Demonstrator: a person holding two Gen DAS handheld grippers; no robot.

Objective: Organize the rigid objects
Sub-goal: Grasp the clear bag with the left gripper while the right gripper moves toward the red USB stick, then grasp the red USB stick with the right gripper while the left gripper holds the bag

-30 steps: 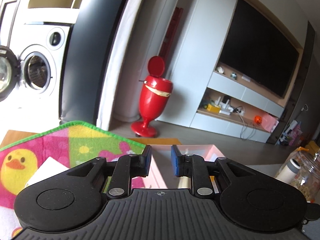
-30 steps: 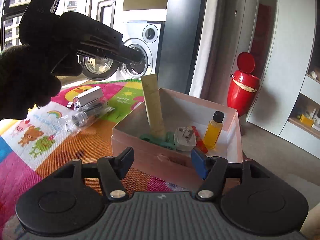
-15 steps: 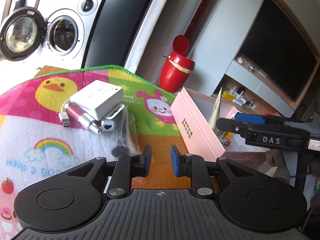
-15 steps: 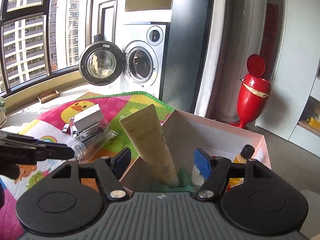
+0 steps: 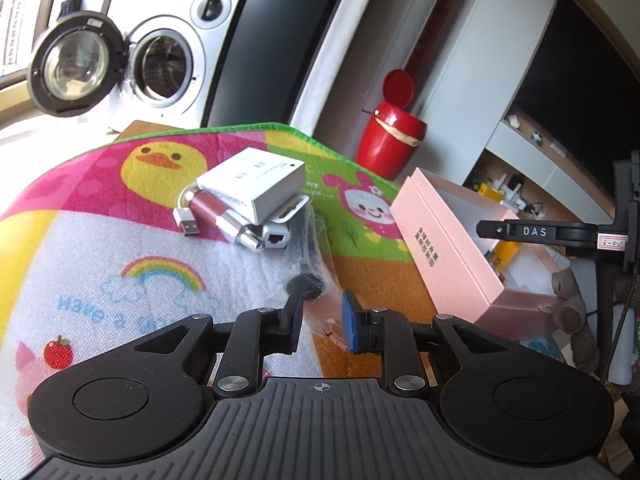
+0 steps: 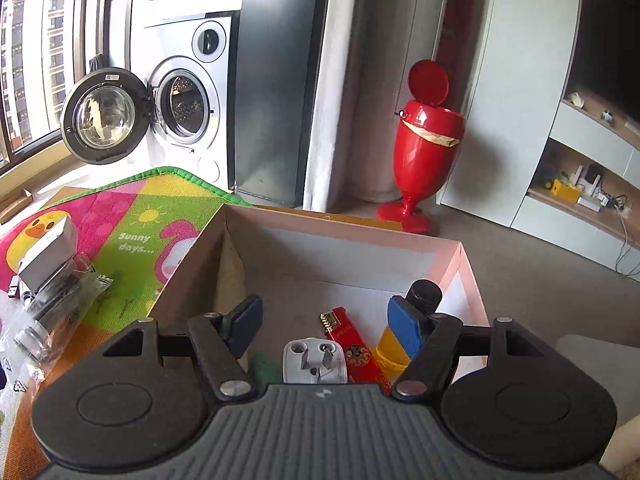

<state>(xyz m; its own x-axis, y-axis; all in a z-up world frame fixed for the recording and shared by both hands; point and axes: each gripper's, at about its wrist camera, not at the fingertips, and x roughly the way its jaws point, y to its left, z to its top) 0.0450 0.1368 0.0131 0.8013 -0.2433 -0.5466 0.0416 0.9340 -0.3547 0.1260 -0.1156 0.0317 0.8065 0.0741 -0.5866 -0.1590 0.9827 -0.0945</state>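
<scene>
A pink box (image 5: 448, 240) stands on the play mat (image 5: 100, 240). In the right wrist view the box (image 6: 340, 232) holds a white plug (image 6: 314, 362), a red lighter (image 6: 354, 348) and a yellow bottle with a black cap (image 6: 394, 344). On the mat lie a white box (image 5: 256, 184), a red USB stick (image 5: 212, 216), a white adapter (image 5: 276, 236) and a black part in a clear bag (image 5: 306, 256). My left gripper (image 5: 320, 322) is open, empty, just short of the bag. My right gripper (image 6: 324, 320) is open and empty over the box.
A red bin (image 6: 426, 140) stands on the floor behind the box. A washing machine with its door open (image 6: 176, 112) is at the back left. Shelves with small items (image 6: 580, 188) are on the right. The clear bag also shows in the right wrist view (image 6: 56, 312).
My left gripper swung down toward the mat items and opened a little. My right gripper moved over the box; the beige tube that stood in the box is out of view.
</scene>
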